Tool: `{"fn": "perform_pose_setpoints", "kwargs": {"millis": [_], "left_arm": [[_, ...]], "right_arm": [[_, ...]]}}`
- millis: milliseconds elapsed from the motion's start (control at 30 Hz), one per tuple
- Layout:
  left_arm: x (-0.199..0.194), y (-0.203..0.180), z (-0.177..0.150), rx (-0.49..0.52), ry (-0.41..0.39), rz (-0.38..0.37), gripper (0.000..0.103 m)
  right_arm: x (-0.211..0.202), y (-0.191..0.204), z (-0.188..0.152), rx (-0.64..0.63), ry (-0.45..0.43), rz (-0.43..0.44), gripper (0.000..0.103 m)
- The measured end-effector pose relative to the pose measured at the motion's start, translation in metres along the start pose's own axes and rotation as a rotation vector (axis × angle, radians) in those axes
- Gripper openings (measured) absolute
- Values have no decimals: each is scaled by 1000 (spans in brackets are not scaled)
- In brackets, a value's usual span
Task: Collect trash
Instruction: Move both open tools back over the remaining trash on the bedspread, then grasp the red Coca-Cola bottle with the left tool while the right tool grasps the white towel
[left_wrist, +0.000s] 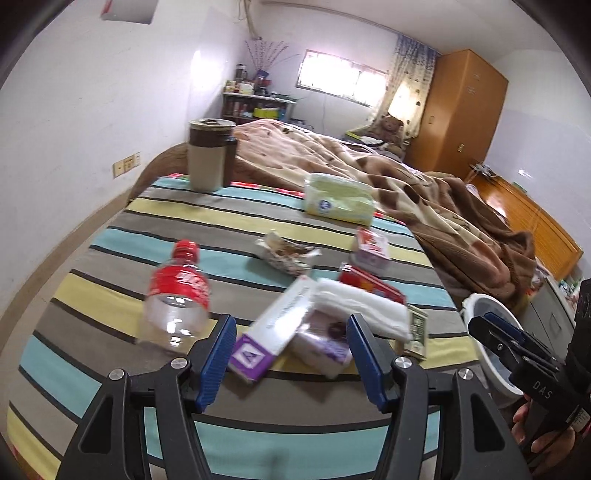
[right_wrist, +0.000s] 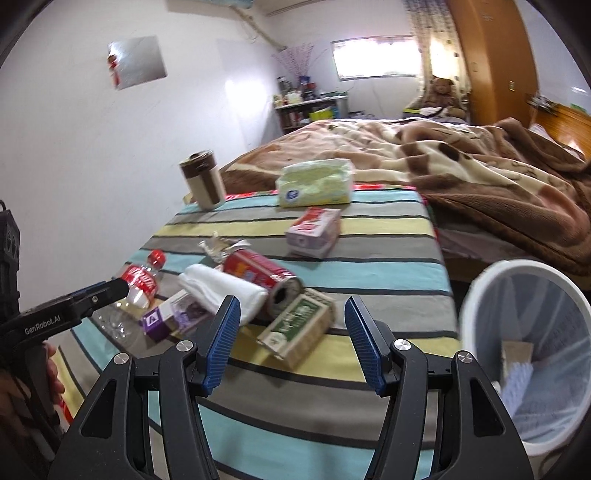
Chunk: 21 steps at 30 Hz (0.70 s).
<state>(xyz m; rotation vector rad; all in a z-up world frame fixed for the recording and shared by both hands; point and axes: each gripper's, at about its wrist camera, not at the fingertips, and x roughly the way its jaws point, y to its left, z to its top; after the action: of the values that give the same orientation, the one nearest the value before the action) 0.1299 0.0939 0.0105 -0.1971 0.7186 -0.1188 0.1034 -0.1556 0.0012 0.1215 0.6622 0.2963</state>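
Observation:
Trash lies scattered on the striped bedspread (left_wrist: 110, 332). My left gripper (left_wrist: 291, 328) hovers open over its near edge; a purple-and-white box (left_wrist: 269, 332) shows between the fingers, untouched. A clear bottle with a red label (left_wrist: 177, 295) lies to the left, a crumpled wrapper (left_wrist: 288, 254) and a red can (left_wrist: 369, 284) farther back. In the right wrist view my right gripper (right_wrist: 291, 314) is open above a green-and-tan box (right_wrist: 299, 328), with the red can (right_wrist: 266, 273) and a white folded bag (right_wrist: 221, 288) just behind. The left gripper (right_wrist: 118, 290) reaches in from the left beside the bottle (right_wrist: 140, 284).
A white bin (right_wrist: 524, 332) with a liner stands off the bed's right edge, some scraps inside. A green tissue pack (right_wrist: 314, 184), a small red-and-white box (right_wrist: 314, 232) and a beige mug (right_wrist: 201, 177) sit farther back. A brown blanket (right_wrist: 480, 166) covers the bed beyond.

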Motion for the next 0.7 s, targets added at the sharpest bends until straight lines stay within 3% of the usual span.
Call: {"fn": "perform_pose_setpoints", "kwargs": {"millis": [433, 700], "left_arm": [[25, 72, 5, -91, 45, 118, 65], [53, 90, 9, -111, 111, 74, 73]], "right_arm": [[40, 41, 13, -155, 70, 71, 72], [62, 45, 19, -175, 100, 89, 74]]}}
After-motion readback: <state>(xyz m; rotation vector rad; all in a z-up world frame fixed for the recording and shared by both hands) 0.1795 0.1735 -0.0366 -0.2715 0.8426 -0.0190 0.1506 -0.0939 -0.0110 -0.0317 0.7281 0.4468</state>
